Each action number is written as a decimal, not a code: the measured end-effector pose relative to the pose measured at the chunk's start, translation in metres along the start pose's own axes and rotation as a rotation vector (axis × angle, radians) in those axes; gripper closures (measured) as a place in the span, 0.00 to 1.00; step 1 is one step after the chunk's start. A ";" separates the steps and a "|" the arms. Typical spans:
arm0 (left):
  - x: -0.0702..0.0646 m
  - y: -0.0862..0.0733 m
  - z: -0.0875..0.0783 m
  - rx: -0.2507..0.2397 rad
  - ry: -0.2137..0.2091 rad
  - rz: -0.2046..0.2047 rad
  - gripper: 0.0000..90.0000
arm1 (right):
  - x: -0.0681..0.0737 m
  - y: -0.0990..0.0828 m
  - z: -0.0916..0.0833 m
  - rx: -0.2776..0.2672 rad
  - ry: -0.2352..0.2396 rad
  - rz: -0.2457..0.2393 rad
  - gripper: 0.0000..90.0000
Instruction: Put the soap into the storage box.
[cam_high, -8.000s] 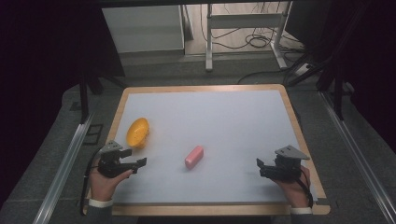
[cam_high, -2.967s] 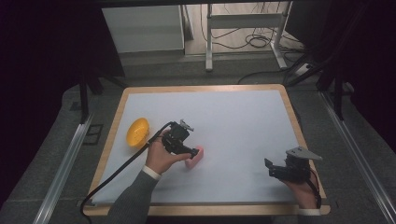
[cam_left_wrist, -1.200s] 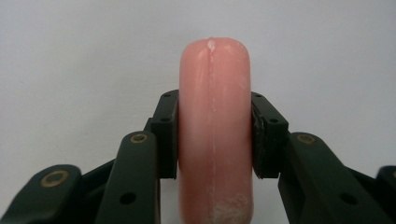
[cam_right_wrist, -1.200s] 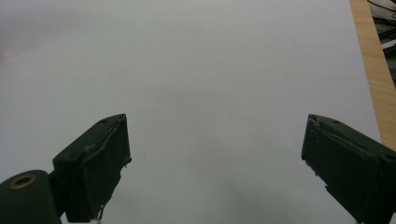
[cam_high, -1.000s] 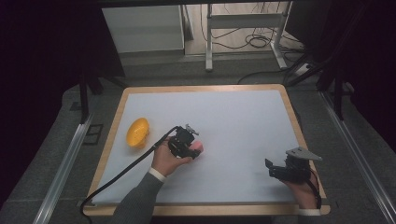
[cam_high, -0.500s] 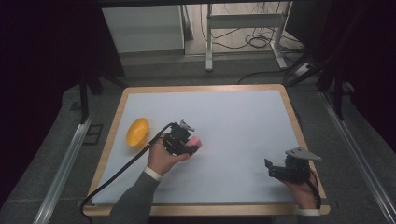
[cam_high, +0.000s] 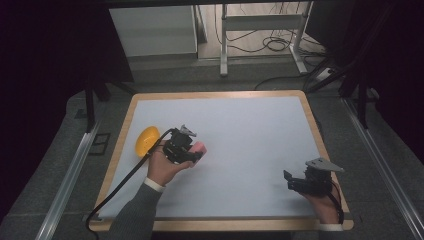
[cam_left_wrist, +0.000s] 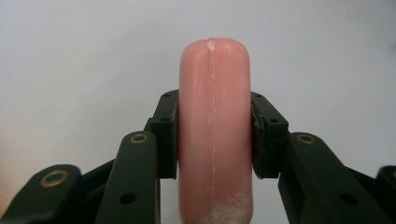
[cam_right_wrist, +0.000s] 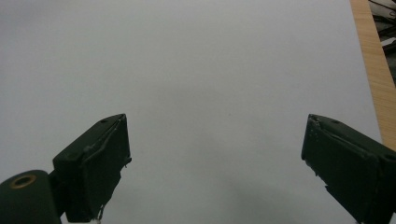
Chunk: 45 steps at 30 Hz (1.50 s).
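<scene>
— So, where is the pink bar (cam_left_wrist: 214, 130) at this moment?

— Clamped in the left gripper (cam_high: 192, 151). In the left gripper view both black pads (cam_left_wrist: 169, 135) press flat against its long sides, and the bar stands upright between them, with its rounded end rising past the pads. A thin seam runs down its middle and there is a whitish scuff near its lower end.

— And on the table (cam_high: 220, 95)?

— In the high view the bar (cam_high: 199, 148) sits left of centre, at the tip of that gripper, over the pale grey surface. The left hand (cam_high: 164, 167) comes in from the near edge, with a grey sleeve (cam_high: 134, 217) behind it and a black cable (cam_high: 122, 185) trailing back toward the near left corner. Whether the bar touches the surface I cannot tell.

— Anything beside it?

— An orange rounded thing (cam_high: 146, 140) lies just to the left, near the table's left wooden rim and apart from the gripper.

— What about the other hand?

— The right gripper (cam_high: 291, 181) rests near the near right corner, well apart from the bar, with its grey three-cornered plate (cam_high: 324, 164) on top. In the right gripper view its jaws stand wide apart with nothing between them, just bare grey surface, and the wooden rim (cam_right_wrist: 371, 60) runs along the right.
</scene>
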<state>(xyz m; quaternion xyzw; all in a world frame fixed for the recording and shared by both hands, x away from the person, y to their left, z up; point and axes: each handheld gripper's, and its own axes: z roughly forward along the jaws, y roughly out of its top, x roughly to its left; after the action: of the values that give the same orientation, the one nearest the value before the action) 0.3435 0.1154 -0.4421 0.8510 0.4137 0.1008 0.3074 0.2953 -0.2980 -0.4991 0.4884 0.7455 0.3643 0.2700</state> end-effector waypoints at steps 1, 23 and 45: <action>0.001 0.000 -0.002 0.000 0.004 0.001 0.67 | 0.000 0.000 0.000 0.000 0.000 0.000 0.09; 0.016 0.002 -0.025 -0.052 0.038 -0.025 0.67 | 0.001 0.001 0.001 -0.001 0.000 -0.002 0.09; 0.049 -0.007 -0.056 -0.098 0.083 -0.092 0.67 | -0.001 0.003 -0.006 -0.025 0.004 0.015 0.09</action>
<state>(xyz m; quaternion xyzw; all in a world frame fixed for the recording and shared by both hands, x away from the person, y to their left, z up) 0.3463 0.1806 -0.4058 0.8102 0.4592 0.1419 0.3355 0.2926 -0.2999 -0.4931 0.4901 0.7377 0.3765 0.2719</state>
